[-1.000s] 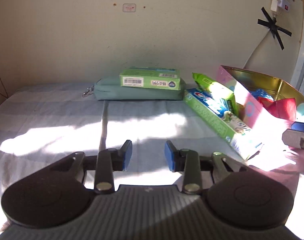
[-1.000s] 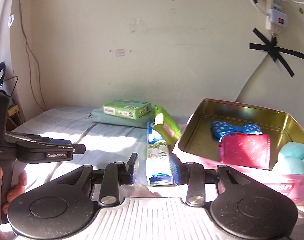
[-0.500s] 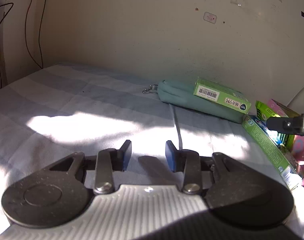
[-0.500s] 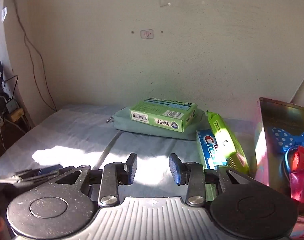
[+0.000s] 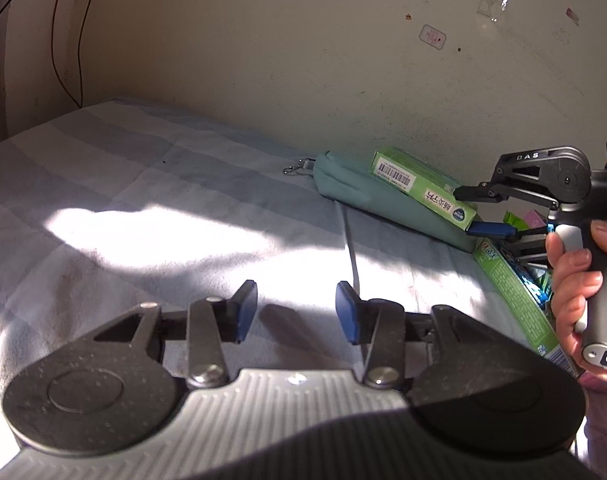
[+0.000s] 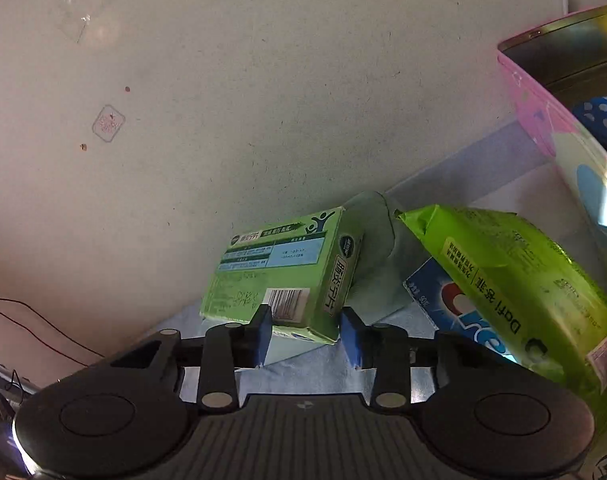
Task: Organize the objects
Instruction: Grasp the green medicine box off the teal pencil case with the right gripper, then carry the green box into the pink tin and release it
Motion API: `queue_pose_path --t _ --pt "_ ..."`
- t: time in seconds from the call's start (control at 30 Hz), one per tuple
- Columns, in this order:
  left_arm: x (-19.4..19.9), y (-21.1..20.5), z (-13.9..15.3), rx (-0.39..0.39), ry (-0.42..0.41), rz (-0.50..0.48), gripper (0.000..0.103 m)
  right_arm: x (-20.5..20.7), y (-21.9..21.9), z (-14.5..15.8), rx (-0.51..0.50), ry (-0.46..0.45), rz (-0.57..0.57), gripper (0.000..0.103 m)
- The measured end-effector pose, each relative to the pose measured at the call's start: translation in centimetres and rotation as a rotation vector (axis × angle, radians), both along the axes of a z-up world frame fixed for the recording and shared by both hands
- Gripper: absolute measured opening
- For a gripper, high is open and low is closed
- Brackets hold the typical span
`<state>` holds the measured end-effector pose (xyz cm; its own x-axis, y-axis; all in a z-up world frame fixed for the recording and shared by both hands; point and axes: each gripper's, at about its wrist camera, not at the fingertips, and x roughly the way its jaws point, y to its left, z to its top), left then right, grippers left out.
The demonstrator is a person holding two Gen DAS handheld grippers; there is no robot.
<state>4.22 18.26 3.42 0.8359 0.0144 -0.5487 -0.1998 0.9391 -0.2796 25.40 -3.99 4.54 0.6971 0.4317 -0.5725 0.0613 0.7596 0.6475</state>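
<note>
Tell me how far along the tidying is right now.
Done: a polka-dot item already sits in the tin. In hand: the right gripper is open, its fingers straddling the green box on the teal pouch. Left: the wipes pack, the toothpaste box, the pouch. The left gripper is open, holding nothing.

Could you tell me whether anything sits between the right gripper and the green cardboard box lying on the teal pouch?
Nothing visible does. The right gripper is open, its blue fingers flanking the near end of the green cardboard box, which lies on the teal fabric pouch. The green wipes packet lies off to the right.
</note>
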Motion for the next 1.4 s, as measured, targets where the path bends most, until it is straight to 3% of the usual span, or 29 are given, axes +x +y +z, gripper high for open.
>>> queue_pose_path --t 0.07,0.1,0.13,0.2,0.37,0.43,0.47,0.5,0.57,0.6,0.83,0.97,1.0,1.03,1.2,1.33,1.4 --pt "-0.1 0.3 0.0 -0.007 0.0 0.009 0.045 -1.0 0.5 0.2 -0.023 -0.018 0.018 0.02" --pt "-0.1 0.5 0.0 -0.009 0.001 0.015 0.045 -1.7 0.9 0.4 -0.035 -0.027 0.036 0.005" --pt "0.0 0.6 -0.1 -0.011 0.003 0.02 0.045 -2.5 1.2 0.7 -0.048 -0.029 0.053 0.0" --pt "-0.1 1.0 -0.1 -0.015 0.002 0.029 0.045 -4.3 1.6 1.0 -0.059 -0.039 0.092 0.0" --pt "-0.2 1.3 -0.2 -0.013 0.007 0.057 0.049 -9.2 2.2 2.3 -0.202 -0.11 0.213 0.0" --pt "-0.3 1.3 -0.3 -0.021 0.01 0.05 0.049 -9.3 2.2 3.6 -0.296 -0.181 0.252 0.009" --pt "-0.4 1.2 -0.3 -0.016 0.012 0.048 0.049 -9.2 2.5 4.0 -0.334 -0.209 0.249 0.022" --pt "-0.4 1.2 -0.3 -0.012 0.01 0.047 0.049 -8.0 2.7 4.8 -0.397 -0.259 0.255 0.052" --pt "-0.4 1.5 -0.2 -0.018 0.005 0.047 0.051 -6.3 3.7 5.7 -0.502 -0.308 0.282 0.089" --pt "-0.4 1.6 -0.2 -0.022 0.007 0.049 0.052 -5.3 4.2 5.9 -0.542 -0.321 0.292 0.092" --pt "0.1 2.1 -0.4 -0.058 0.018 0.052 0.052 2.5 6.5 4.7 -0.779 -0.226 0.39 0.094" --pt "0.2 2.0 -0.4 -0.066 0.018 0.052 0.053 3.5 7.2 3.4 -0.758 -0.193 0.478 0.094" --pt "0.2 2.0 -0.4 -0.067 0.017 0.053 0.053 3.3 7.6 3.1 -0.776 -0.191 0.485 0.084" --pt "0.2 2.0 -0.4 -0.066 0.016 0.055 0.053 3.2 7.9 2.7 -0.793 -0.172 0.497 0.081" --pt "-0.2 2.6 -0.1 -0.08 -0.012 0.072 0.053 -0.4 8.6 2.9 -0.789 -0.244 0.527 0.079" --pt "-0.8 2.9 0.3 -0.149 -0.076 0.027 0.064 -7.8 8.1 2.8 -0.821 -0.302 0.635 0.079" --pt "-1.1 2.3 0.7 -0.179 -0.121 -0.057 0.068 -12.4 6.6 2.2 -0.841 -0.319 0.681 0.079"
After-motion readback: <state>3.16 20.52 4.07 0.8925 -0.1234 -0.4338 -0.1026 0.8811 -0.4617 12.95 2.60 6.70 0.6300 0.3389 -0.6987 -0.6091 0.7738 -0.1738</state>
